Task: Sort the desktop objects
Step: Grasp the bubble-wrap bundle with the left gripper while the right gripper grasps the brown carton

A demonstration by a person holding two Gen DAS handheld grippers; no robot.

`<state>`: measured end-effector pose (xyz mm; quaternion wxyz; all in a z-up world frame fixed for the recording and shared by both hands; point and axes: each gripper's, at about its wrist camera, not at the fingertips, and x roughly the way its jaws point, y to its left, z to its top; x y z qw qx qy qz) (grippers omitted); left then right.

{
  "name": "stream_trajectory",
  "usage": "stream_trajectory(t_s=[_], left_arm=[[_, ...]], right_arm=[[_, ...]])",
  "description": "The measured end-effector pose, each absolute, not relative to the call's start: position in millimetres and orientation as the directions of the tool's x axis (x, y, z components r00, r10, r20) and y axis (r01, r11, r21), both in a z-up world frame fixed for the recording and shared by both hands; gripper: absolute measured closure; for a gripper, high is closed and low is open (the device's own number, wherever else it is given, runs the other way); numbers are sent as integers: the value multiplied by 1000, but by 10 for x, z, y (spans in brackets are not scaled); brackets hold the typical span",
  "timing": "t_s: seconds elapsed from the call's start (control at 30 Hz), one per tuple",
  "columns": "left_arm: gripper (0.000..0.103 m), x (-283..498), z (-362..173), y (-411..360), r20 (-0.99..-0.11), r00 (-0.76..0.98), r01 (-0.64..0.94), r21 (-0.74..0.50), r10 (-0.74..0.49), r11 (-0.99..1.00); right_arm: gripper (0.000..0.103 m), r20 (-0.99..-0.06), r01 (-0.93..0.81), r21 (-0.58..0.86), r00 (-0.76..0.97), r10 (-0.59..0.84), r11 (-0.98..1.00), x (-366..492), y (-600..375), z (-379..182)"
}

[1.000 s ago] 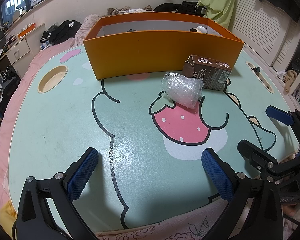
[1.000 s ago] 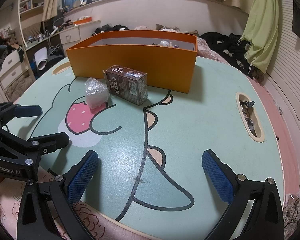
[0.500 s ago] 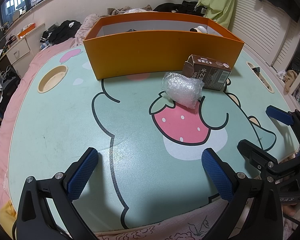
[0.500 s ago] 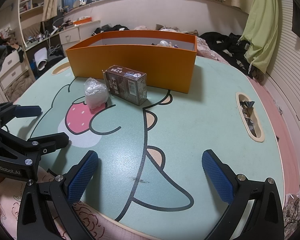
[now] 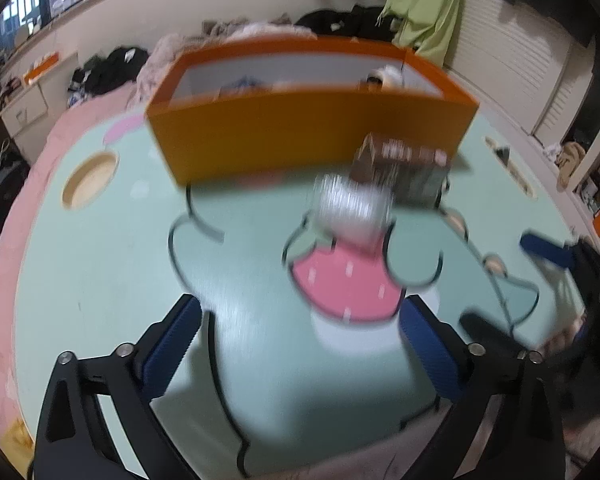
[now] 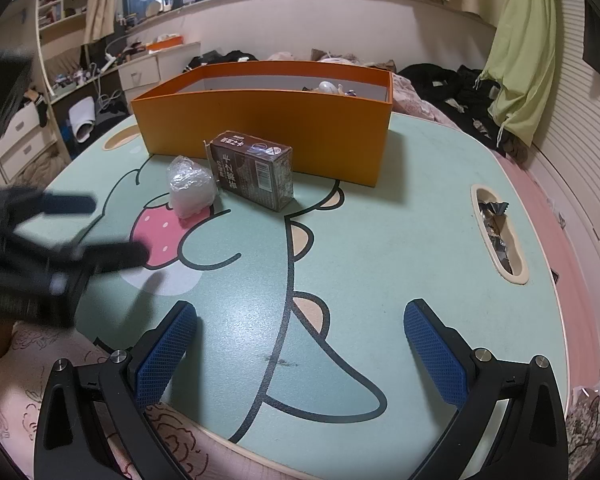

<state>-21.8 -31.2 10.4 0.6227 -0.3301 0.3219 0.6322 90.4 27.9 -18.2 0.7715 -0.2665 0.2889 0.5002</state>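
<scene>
Right wrist view: a mint-green table (image 6: pixel 400 208) printed with a cartoon strawberry carries an orange box (image 6: pixel 268 128), the landmark for everything else. A brown carton (image 6: pixel 256 174) lies on its side just in front of the box, near the middle of its front wall. A clear plastic wad (image 6: pixel 190 190) sits just beside the carton, on the side away from the box and touching the top of the strawberry. Small items show over the box's far rim (too small to name).

The right gripper (image 6: pixel 300 354) hangs over the table's near edge, well apart from the box, its blue pads spread wide with only bare tabletop between them. The left gripper (image 6: pixel 100 232), a dark blur at the picture's left edge, points toward the wad without touching it.

In the left wrist view, smeared by motion, the left gripper (image 5: pixel 300 344) has its jaws closing yet wide apart, nothing between them; the wad (image 5: pixel 352 210) and carton (image 5: pixel 404 172) lie ahead of it, before the box (image 5: pixel 300 136).
</scene>
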Motion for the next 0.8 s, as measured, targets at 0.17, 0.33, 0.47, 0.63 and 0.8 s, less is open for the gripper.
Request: stream_trajectory(t_s=[0.17, 0.33, 0.47, 0.63, 0.8], left_arm=[[22, -157, 124, 36, -801, 26, -999, -3, 598, 40], [69, -120, 123, 112, -796, 84, -994, -22, 600, 109], [70, -138, 272, -112, -747, 94, -993, -25, 658, 113], [70, -299, 379, -460, -719, 50, -998, -6, 694, 66], [70, -499, 377, -666, -691, -11, -999, -18, 723, -32]], right_arm=[[0, -713, -926, -120, 331, 619, 357, 906, 280, -177], [0, -711, -924, -114, 333, 619, 366, 906, 284, -159], [0, -709, -922, -109, 335, 621, 372, 900, 279, -159], [0, -709, -918, -78, 326, 626, 390, 937, 270, -139], [0, -722, -896, 62, 264, 640, 439, 1104, 382, -3]])
